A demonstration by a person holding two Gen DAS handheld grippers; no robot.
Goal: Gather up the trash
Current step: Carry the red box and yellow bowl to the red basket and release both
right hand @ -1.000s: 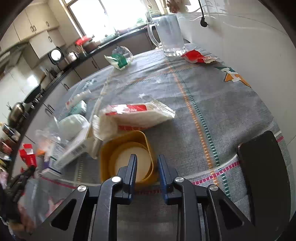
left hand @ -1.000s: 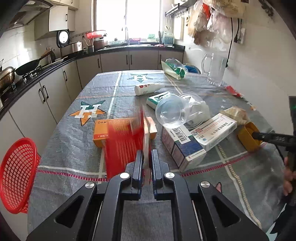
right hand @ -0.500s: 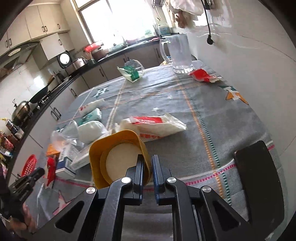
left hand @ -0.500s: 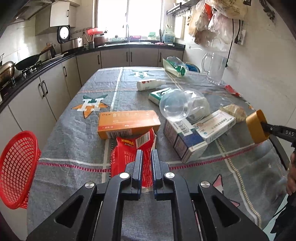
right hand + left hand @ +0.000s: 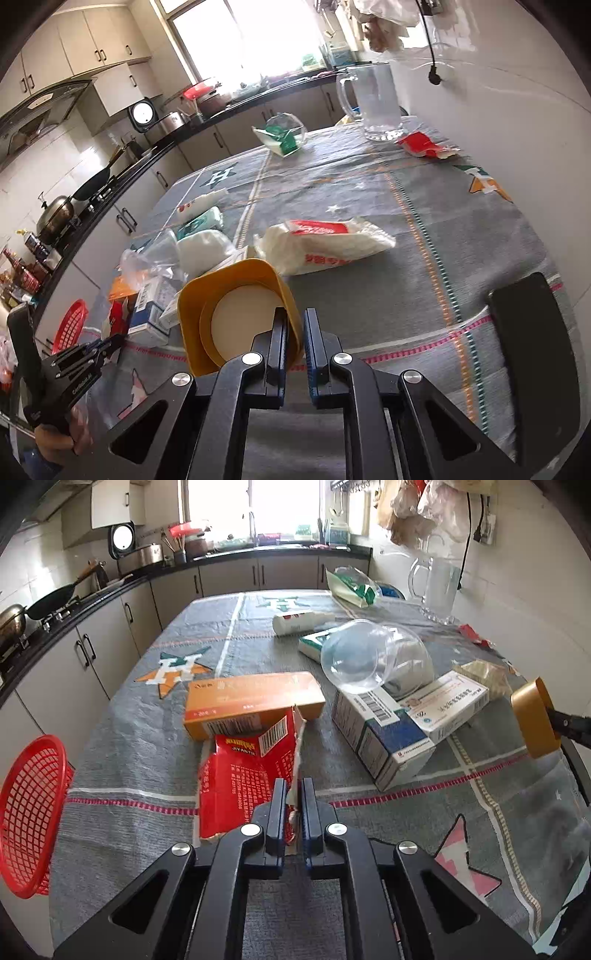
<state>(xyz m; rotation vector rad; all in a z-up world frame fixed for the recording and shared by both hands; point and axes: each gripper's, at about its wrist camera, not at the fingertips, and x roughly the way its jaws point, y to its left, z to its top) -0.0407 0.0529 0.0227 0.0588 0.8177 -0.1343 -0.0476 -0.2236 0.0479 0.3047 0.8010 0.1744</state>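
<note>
My left gripper (image 5: 294, 794) is shut on the edge of a torn red packet (image 5: 243, 771), held over the near part of the grey table (image 5: 155, 746). My right gripper (image 5: 294, 328) is shut on the rim of a yellow square tub (image 5: 236, 314) and holds it tilted above the table; the tub also shows at the right of the left wrist view (image 5: 535, 720). A red mesh basket (image 5: 29, 812) hangs off the table's left edge. An orange box (image 5: 251, 701), blue-white boxes (image 5: 384, 734) and a clear plastic cup (image 5: 369, 657) lie behind the packet.
A white snack bag (image 5: 325, 243), a red wrapper (image 5: 421, 144), a green-white bag (image 5: 280, 136) and a glass mug (image 5: 376, 103) lie farther back. A white tube (image 5: 299, 622) lies mid-table. A black chair back (image 5: 532, 362) stands at the right edge. Kitchen counters run along the left.
My left gripper has drawn the red packet back toward the near edge, away from the orange box. My right gripper closed on the yellow tub's rim and lifted it off the table.
</note>
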